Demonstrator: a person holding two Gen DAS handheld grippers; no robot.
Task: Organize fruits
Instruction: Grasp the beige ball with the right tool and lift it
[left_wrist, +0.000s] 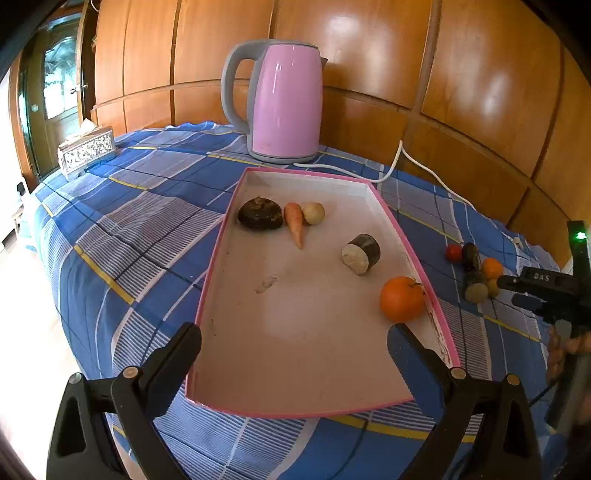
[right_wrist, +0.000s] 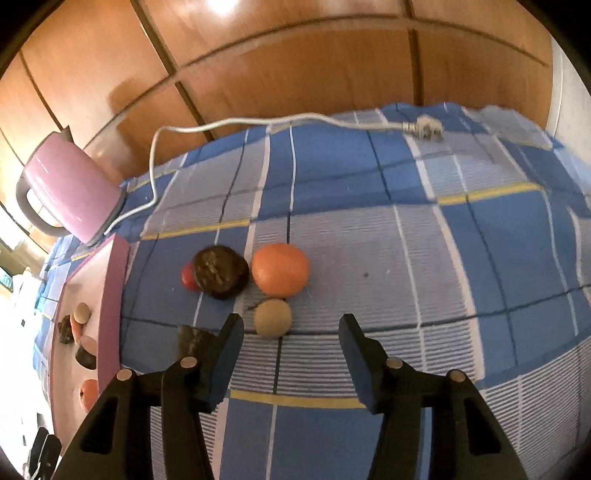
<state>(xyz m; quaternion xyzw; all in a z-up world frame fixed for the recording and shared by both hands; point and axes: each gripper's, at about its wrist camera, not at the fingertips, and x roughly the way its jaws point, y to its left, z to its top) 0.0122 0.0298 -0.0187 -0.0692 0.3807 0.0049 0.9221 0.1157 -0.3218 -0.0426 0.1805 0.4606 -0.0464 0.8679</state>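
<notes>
A pink-rimmed tray (left_wrist: 402, 236) with a white floor holds a dark lump (left_wrist: 260, 213), a carrot (left_wrist: 294, 223), a small pale ball (left_wrist: 314, 213), a cut dark cylinder (left_wrist: 362, 253) and an orange (left_wrist: 402, 298). My left gripper (left_wrist: 295, 332) hovers open over the tray's near end, holding nothing. On the cloth to the right of the tray lie a pale ball (right_wrist: 272, 317), an orange (right_wrist: 280, 269), a dark lump (right_wrist: 221, 271), a red tomato (right_wrist: 187, 277) and another dark piece (right_wrist: 192, 339). My right gripper (right_wrist: 291, 350) is open, with the pale ball just beyond its tips.
A pink kettle (left_wrist: 284, 99) stands behind the tray; its white cord (right_wrist: 236, 123) trails across the blue checked cloth (right_wrist: 406, 240) to a plug (right_wrist: 424, 129). A patterned tissue box (left_wrist: 86, 151) sits far left. Wooden panels back the table.
</notes>
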